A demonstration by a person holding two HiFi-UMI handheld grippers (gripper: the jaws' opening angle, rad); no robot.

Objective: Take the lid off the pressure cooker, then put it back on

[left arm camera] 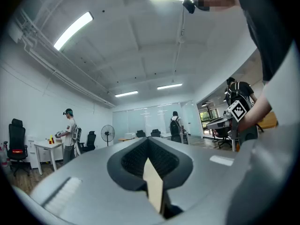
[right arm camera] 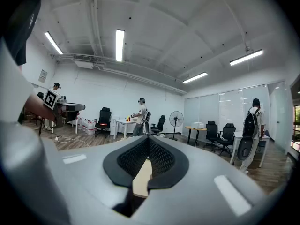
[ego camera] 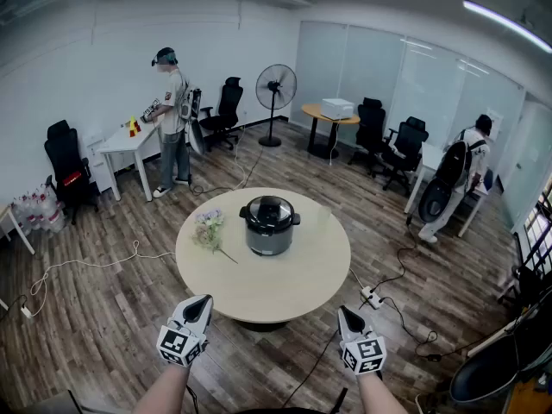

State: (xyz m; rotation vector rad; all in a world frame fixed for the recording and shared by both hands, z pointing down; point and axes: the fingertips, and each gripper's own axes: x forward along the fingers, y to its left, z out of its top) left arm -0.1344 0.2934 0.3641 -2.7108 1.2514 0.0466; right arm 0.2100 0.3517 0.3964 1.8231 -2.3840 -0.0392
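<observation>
A grey pressure cooker (ego camera: 269, 227) stands near the middle of a round, light wooden table (ego camera: 285, 285). Its dark lid (ego camera: 270, 209) sits on top. Both grippers hover low in the head view, short of the table's near edge and well apart from the cooker. My left gripper (ego camera: 205, 301) is shut with nothing in it, and so is my right gripper (ego camera: 344, 312). In the left gripper view the left gripper (left arm camera: 148, 143) has its jaws pressed together, pointing level across the room. The right gripper (right arm camera: 149, 142) looks the same in the right gripper view. Neither gripper view shows the cooker.
A small bunch of flowers (ego camera: 210, 229) lies on the table left of the cooker. A power strip (ego camera: 373, 297) and cables trail on the wood floor to the right. A person (ego camera: 172, 115) stands at a white desk, another person (ego camera: 455, 182) at right. A standing fan (ego camera: 276, 90) and office chairs line the back.
</observation>
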